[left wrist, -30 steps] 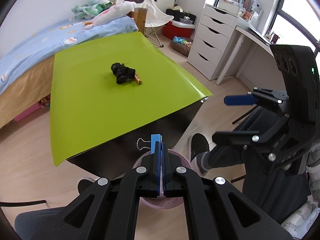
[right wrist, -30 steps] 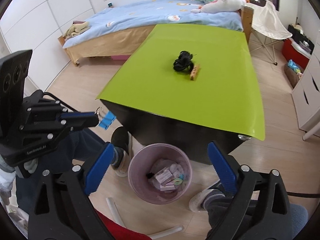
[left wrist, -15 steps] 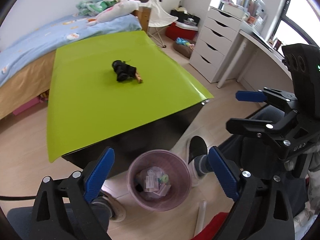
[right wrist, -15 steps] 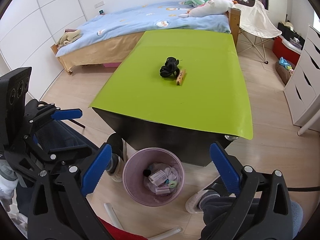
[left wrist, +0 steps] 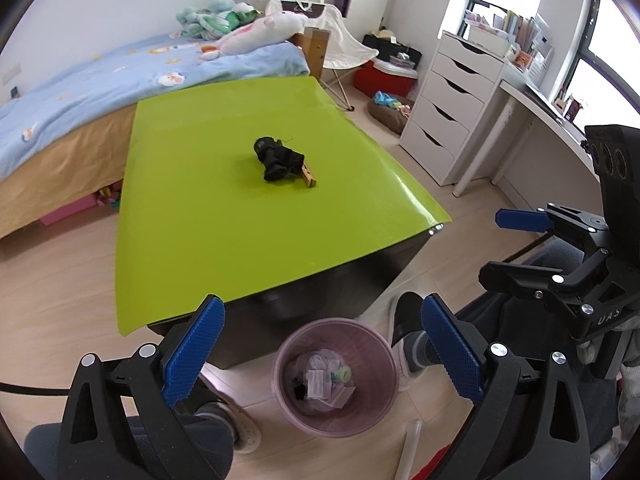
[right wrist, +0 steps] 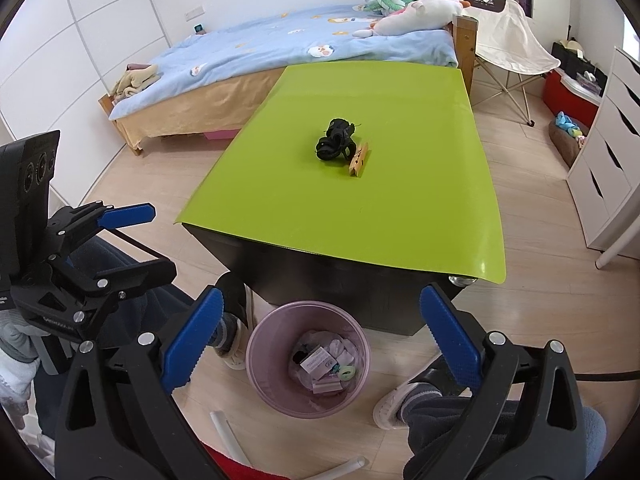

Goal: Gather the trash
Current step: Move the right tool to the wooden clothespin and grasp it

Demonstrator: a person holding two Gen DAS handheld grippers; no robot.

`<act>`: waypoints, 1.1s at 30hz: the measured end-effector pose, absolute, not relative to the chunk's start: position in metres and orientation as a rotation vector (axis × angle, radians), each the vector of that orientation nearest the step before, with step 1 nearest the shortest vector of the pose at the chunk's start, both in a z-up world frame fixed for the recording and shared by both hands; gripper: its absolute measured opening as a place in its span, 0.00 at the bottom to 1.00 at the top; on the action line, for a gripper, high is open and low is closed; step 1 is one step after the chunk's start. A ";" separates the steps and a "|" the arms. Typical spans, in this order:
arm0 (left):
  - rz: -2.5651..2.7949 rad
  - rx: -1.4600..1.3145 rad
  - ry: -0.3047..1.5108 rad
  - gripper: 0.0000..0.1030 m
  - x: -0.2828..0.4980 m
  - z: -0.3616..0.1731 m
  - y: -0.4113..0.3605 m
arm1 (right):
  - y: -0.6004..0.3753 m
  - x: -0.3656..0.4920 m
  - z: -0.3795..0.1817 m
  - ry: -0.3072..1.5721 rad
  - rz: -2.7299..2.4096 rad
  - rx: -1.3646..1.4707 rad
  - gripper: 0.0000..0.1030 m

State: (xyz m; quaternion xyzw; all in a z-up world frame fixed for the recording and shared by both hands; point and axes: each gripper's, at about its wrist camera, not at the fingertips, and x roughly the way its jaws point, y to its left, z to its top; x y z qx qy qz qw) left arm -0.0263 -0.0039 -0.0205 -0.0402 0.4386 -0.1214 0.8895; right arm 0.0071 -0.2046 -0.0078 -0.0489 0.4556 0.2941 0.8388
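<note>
A pink trash bin (left wrist: 335, 376) holding paper scraps stands on the floor below the table's near edge; it also shows in the right wrist view (right wrist: 308, 358). A black crumpled item (left wrist: 278, 158) and a wooden clothespin (left wrist: 308, 174) lie mid-table on the green table (left wrist: 200, 208); they show in the right wrist view too, the black item (right wrist: 335, 145) and clothespin (right wrist: 358, 159). My left gripper (left wrist: 324, 354) is open and empty above the bin. My right gripper (right wrist: 320, 344) is open and empty above the bin.
A bed (right wrist: 280, 60) with plush toys lies behind the table. White drawers (left wrist: 452, 108) and a desk stand at right. A folding chair (right wrist: 508, 40) stands by the bed. The person's feet (left wrist: 412, 340) rest beside the bin. White tubes (right wrist: 224, 426) lie on the floor.
My left gripper was shut on a binder clip over the bin one second ago; it has opened and the clip is gone from it. Both grippers have pulled back slightly.
</note>
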 end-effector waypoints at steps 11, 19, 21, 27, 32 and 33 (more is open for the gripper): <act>-0.186 -0.116 0.883 0.92 0.001 -0.021 0.021 | -0.196 0.045 -0.002 0.951 0.598 -0.103 0.95; -0.158 -0.113 0.860 0.92 0.032 -0.020 0.032 | -0.161 0.112 -0.007 0.972 0.561 -0.185 0.95; -0.151 -0.109 0.856 0.92 0.039 -0.023 0.033 | -0.151 0.131 -0.012 0.995 0.565 -0.191 0.95; -0.144 -0.110 0.865 0.92 0.050 -0.040 0.033 | -0.119 0.181 -0.042 1.082 0.533 -0.230 0.95; -0.141 -0.108 0.882 0.92 0.051 -0.048 0.034 | -0.106 0.208 -0.070 1.166 0.508 -0.225 0.95; -0.138 -0.104 0.882 0.92 0.050 -0.049 0.034 | -0.103 0.212 -0.075 1.179 0.498 -0.236 0.95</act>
